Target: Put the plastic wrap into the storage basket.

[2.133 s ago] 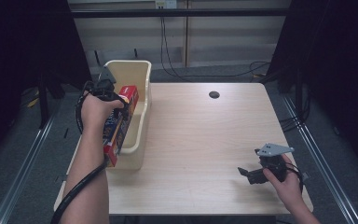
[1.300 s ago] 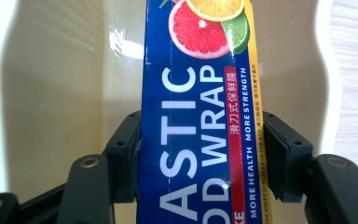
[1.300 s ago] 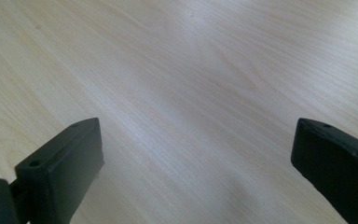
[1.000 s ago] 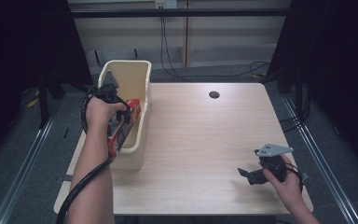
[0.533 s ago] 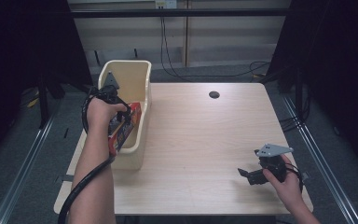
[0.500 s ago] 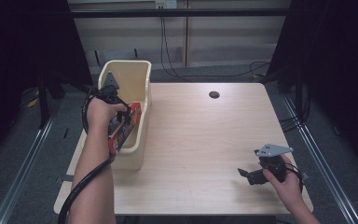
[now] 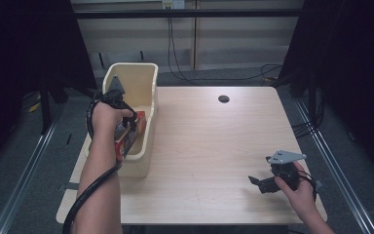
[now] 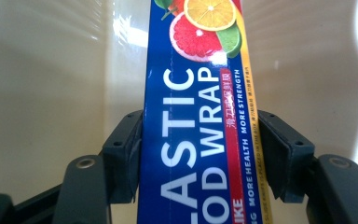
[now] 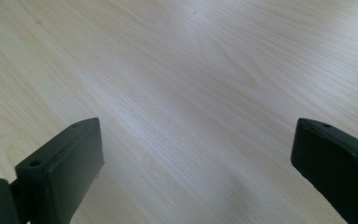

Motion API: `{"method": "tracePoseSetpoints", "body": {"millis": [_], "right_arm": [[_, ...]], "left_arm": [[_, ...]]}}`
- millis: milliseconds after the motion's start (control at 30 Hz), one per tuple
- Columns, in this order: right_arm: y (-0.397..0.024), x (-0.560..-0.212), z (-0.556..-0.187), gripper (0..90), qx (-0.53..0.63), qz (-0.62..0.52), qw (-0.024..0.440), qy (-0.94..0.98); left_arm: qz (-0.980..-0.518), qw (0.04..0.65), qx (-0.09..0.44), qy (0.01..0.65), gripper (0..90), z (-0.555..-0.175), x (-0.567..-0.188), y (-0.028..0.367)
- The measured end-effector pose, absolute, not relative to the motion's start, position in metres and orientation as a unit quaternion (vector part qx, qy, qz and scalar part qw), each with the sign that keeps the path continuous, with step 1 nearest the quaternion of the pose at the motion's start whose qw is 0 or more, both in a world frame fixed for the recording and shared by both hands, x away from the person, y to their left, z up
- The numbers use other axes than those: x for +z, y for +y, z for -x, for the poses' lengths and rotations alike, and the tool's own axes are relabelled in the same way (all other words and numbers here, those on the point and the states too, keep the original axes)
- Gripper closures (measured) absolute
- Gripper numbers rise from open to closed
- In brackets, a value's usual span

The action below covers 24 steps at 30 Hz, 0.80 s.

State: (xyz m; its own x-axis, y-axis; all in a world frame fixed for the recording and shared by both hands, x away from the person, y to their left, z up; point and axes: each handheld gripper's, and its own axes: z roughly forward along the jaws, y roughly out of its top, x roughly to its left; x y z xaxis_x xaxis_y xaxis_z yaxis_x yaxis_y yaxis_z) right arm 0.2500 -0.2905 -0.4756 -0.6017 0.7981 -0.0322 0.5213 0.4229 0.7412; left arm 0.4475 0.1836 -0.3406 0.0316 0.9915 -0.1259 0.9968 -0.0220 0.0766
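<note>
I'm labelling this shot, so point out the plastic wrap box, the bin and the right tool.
box (image 8: 196,140), left gripper view, on its blue printed face.
bin (image 7: 146,78), high view, on its far right rim.
right tool (image 7: 258,184), high view, between its open jaw tips.

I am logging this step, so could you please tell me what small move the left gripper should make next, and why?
Probably open. The left gripper clamps the long blue plastic food wrap box, already down inside the cream plastic bin, so releasing should leave it there.
</note>
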Motion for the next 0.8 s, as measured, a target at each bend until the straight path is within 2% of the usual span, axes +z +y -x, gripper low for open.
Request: {"method": "tracePoseSetpoints", "body": {"millis": [467,800], "right_arm": [[-0.289,-0.476,-0.250,2.1,0.360,-0.398,0.195,0.821],[-0.290,-0.475,-0.248,2.1,0.358,-0.397,0.196,0.822]], "left_arm": [[-0.716,0.138,0.002,0.685,32.8,-0.442,-0.307,0.180],[-0.739,0.187,-0.005,0.647,27.8,-0.436,-0.284,0.152]]}}
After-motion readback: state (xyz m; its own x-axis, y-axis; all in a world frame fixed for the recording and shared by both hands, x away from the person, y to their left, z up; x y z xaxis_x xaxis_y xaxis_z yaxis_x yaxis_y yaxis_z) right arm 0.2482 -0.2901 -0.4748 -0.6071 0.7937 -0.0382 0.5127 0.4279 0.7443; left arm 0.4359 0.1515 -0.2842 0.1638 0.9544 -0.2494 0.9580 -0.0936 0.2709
